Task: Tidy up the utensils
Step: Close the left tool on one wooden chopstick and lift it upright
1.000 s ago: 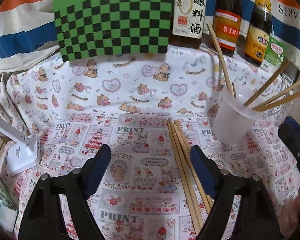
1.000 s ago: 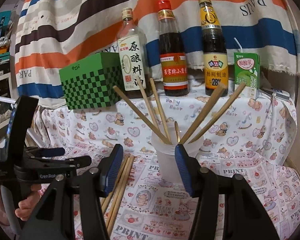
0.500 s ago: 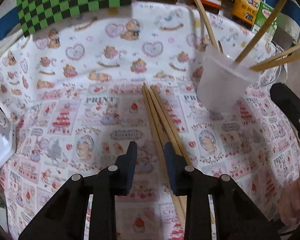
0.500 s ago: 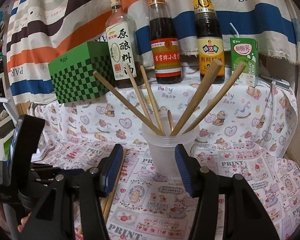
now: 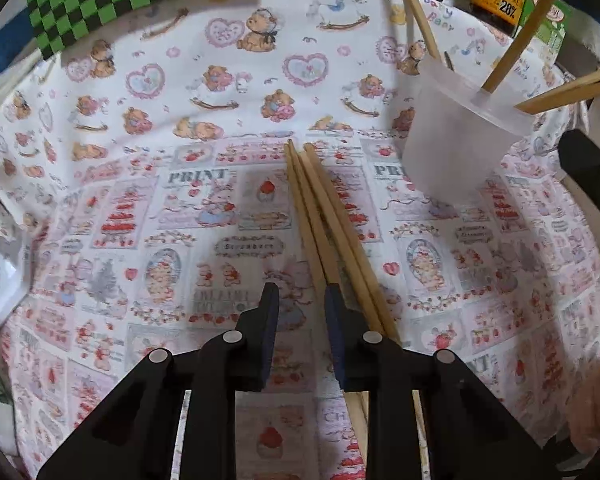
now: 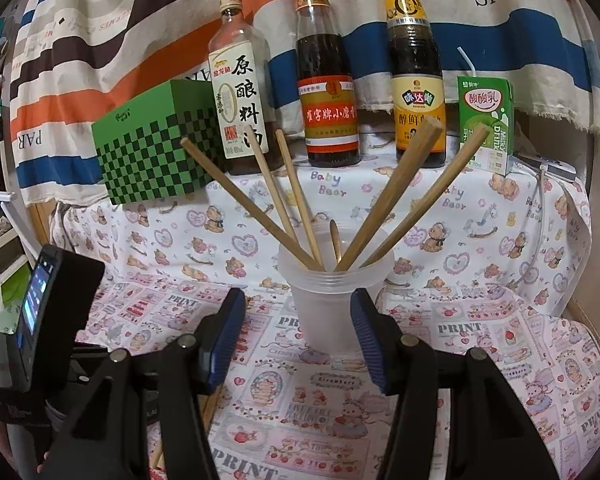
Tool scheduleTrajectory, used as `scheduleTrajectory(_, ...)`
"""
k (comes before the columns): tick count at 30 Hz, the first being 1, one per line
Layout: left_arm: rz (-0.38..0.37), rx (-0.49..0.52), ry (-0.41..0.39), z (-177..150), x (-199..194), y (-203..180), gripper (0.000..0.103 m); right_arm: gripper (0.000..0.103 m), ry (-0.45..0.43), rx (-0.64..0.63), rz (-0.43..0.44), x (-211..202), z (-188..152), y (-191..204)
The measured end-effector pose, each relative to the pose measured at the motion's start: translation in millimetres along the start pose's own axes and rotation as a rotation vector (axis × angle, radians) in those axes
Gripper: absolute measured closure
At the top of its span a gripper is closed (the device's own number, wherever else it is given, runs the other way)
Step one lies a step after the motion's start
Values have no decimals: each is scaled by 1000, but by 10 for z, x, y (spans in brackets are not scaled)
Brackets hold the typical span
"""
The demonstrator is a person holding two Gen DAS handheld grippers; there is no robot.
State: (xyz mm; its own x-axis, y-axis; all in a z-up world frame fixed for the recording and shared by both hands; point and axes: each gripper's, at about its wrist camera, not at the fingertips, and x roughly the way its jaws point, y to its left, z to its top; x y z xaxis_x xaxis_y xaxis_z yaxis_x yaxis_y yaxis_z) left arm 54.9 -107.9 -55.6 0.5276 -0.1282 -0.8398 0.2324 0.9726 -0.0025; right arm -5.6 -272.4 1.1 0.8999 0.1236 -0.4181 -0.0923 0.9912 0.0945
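Three loose wooden chopsticks point(image 5: 320, 216) lie side by side on the printed cloth. My left gripper point(image 5: 302, 312) points down over their near part, jaws narrow and still closing. Only cloth shows between the pads; the chopsticks run under the right finger point(image 5: 340, 332). A clear plastic cup point(image 6: 328, 300) holds several chopsticks point(image 6: 396, 192) fanned out, and the cup also shows in the left wrist view point(image 5: 456, 144). My right gripper point(image 6: 297, 320) stands open just short of the cup, nothing between its fingers. The left gripper's body point(image 6: 40, 320) shows at the far left of the right wrist view.
At the back stand a green checkered box point(image 6: 152, 152), three bottles point(image 6: 328, 92) and a green drink carton point(image 6: 488, 120), in front of a striped cloth. A white cable point(image 6: 540, 216) hangs at the right. The right gripper's black body point(image 5: 588, 176) sits beside the cup.
My left gripper has come down and forward over the loose chopsticks, and its jaws have narrowed from wide apart. The right gripper has barely moved.
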Motion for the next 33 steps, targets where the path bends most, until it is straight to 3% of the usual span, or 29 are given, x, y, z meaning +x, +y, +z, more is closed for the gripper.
scheduleTrajectory(7,-62,-13,9,24,-8,39,81,50,4,-1,-2,9,2,-7)
scheduleTrajectory(16,-19,-2,39,19,38,-25,85,50,7,3,-9,19,-1,-22)
scheduleTrajectory(25,-36,-60,36,22,39,84,89,50,11,5,-16,33,-14,-25)
scheduleTrajectory(30,-34,-74,42,21,21,131,97,50,14,6,-23,41,-16,-28)
scheduleTrajectory(33,38,-34,-52,35,-144,115,97,50,12,7,-22,38,-12,-31)
